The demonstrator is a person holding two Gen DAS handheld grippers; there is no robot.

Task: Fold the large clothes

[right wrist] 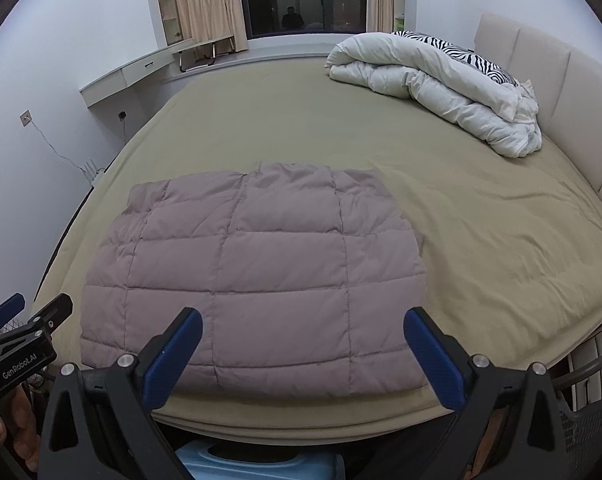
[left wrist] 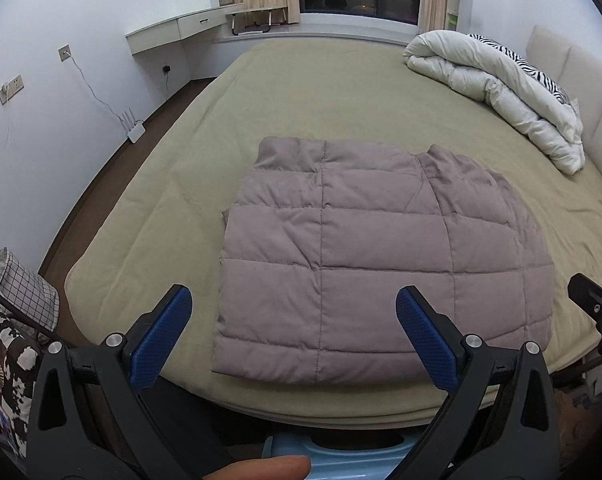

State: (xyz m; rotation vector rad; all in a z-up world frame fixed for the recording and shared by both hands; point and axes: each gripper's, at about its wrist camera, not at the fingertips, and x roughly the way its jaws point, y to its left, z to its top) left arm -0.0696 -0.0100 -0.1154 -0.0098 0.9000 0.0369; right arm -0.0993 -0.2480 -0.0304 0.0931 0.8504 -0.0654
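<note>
We count one bed [left wrist: 173, 184], one folded quilted garment [left wrist: 373, 264], one white duvet [left wrist: 501, 92], one zebra pillow [right wrist: 461, 56], one router [left wrist: 135, 130] and two grippers, left [left wrist: 293, 304] and right [right wrist: 303, 326].

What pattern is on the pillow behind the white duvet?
Black-and-white zebra stripes on the pillow, clearest in the right wrist view.

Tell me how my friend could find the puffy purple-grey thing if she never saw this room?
Start at the big bed with the olive-green sheet. At its near edge lies the folded quilted garment, a flat mauve rectangle stitched into puffy squares. The only other soft bundle, the white duvet, is heaped far off by the headboard.
</note>
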